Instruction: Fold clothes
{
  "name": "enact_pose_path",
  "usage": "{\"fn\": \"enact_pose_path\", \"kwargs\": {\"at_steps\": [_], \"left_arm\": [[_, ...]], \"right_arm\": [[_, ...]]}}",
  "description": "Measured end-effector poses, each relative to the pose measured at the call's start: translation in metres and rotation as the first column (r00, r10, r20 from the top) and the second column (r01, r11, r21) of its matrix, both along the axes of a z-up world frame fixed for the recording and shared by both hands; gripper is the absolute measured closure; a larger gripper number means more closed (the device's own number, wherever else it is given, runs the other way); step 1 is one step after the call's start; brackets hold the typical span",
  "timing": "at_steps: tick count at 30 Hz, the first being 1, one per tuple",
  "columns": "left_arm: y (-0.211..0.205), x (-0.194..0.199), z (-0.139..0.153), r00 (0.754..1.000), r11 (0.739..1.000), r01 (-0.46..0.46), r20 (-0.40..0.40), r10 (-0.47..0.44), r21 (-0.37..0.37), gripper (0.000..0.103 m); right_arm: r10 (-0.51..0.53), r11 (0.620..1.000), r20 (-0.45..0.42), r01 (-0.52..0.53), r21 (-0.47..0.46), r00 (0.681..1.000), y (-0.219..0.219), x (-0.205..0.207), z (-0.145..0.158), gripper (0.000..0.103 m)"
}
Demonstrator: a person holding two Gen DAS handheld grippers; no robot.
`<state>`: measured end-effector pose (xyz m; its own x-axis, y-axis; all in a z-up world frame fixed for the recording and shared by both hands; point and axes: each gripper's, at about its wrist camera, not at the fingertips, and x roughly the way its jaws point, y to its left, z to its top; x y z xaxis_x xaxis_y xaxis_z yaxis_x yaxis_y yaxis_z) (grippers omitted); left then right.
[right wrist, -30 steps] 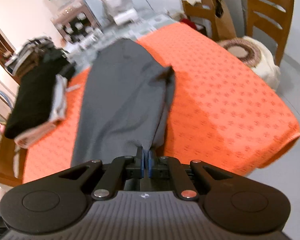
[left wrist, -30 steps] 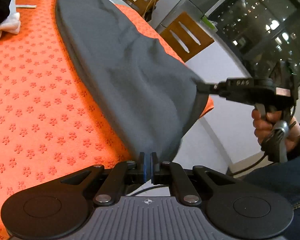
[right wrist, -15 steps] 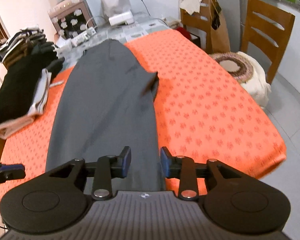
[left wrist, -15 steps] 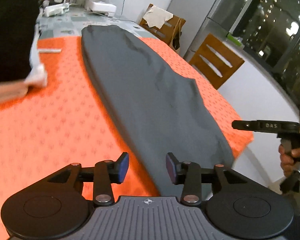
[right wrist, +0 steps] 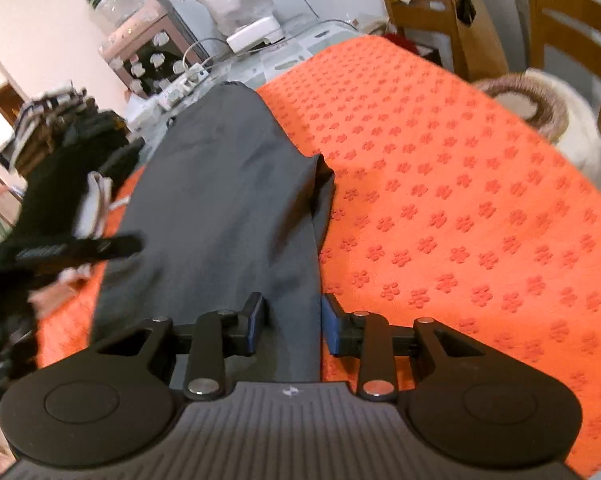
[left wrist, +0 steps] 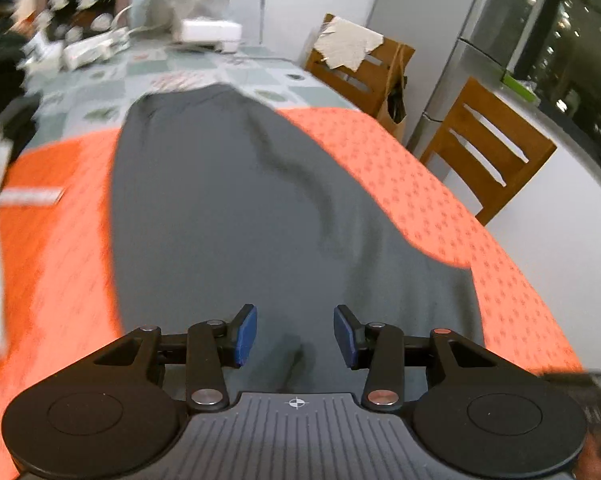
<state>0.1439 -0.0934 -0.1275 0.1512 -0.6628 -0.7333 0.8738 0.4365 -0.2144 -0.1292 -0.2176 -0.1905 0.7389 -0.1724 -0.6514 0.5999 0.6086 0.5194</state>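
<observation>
Garment: grey trousers lie lengthwise along the orange mat, one end reaching past the mat's far edge onto the tiled tablecloth, the other hanging over the mat's near edge under both tools.
Lie of the cloth: mostly flat; a long crease runs down the middle, and a small flap sticks out on the side away from the clothes pile.
Risk, slipping: the near end hangs off the mat's edge, so I judge its weight could drag the trousers toward the floor while nothing holds them.
Risk, bad fold: folding now would likely press the crease and the stray flap in; a bite on one layer only would skew the halves.
Risk, snag: the left tool passes close to the clothes pile beside the trousers and could catch it.
Left gripper: jaws parted moderately, blue pads above the grey cloth, nothing pinched; blur hides whether they touch it.
Right gripper: jaws narrower and closing; the trousers' edge nearest the bare mat lies between the pads, not yet clamped.
Surroundings: wooden chairs stand beyond the mat.
</observation>
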Motion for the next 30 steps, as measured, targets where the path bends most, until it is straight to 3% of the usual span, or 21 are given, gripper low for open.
{"fn": "enact_pose_path", "kwargs": {"at_steps": [1,2,4,8,15,23,25,30], "left_arm": [[-0.013,0.003,-0.001,1.0,1.0,0.004,0.01,-0.004,0.003,0.057],[-0.028,0.008,-0.003,1.0,1.0,0.003,0.019,-0.003,0.009,0.057],[-0.053,0.018,-0.011,0.999,0.999,-0.007,0.036,0.006,0.033,0.057],[-0.086,0.037,-0.025,0.998,0.994,-0.014,0.062,0.007,0.107,0.059],[-0.108,0.04,-0.026,0.99,0.984,0.058,0.116,-0.078,0.168,0.059],[-0.119,0.042,-0.027,0.98,0.975,0.113,0.137,-0.141,0.192,0.054],[-0.119,0.044,-0.026,0.981,0.975,0.119,0.128,-0.145,0.189,0.053],[-0.121,0.047,-0.027,0.977,0.972,0.138,0.136,-0.165,0.191,0.053]], "right_arm": [[0.0,1.0,0.014,0.0,0.004,1.0,0.0,-0.001,-0.001,0.088],[0.001,1.0,0.029,-0.001,0.009,1.0,0.001,-0.002,-0.001,0.093],[-0.008,1.0,0.052,0.007,0.013,0.999,0.002,-0.004,-0.001,0.096],[-0.049,0.999,0.102,0.048,0.016,0.994,0.01,-0.006,0.009,0.097],[-0.069,0.998,0.182,0.068,0.014,0.981,0.025,-0.011,0.025,0.097],[-0.092,0.988,0.137,0.074,0.134,0.986,0.013,-0.024,-0.013,0.08],[-0.069,0.988,0.144,0.048,0.146,0.987,0.015,-0.028,-0.016,0.068],[0.006,0.99,0.141,-0.026,0.141,0.99,0.034,-0.042,-0.021,0.07]]}}
